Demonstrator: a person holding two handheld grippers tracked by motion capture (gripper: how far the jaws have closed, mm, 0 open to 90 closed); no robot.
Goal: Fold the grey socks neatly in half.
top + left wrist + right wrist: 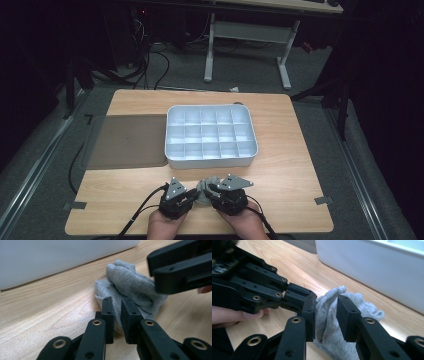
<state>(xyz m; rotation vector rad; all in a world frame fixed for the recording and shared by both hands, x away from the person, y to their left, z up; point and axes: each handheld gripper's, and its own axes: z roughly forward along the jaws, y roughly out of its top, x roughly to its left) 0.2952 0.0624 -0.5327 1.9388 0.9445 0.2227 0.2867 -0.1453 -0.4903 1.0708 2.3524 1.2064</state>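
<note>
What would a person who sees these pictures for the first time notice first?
Most striking is the white compartment tray at the middle of the wooden table, with a dark mat beside it on the left. At the near edge, the left gripper and the right gripper meet over a small grey sock. The left one pinches the fabric, while the right one's jaws stand apart with cloth between them.

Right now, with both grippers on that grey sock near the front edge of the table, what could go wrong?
1. The right gripper has a visible gap between one pad and the grey sock, so the bundle may sag or unroll out of it.
2. Only the left gripper pinches a thin fold; a tug could pull it free.
3. The two grippers sit very close together and could knock jaws, just short of the white divided tray.
</note>
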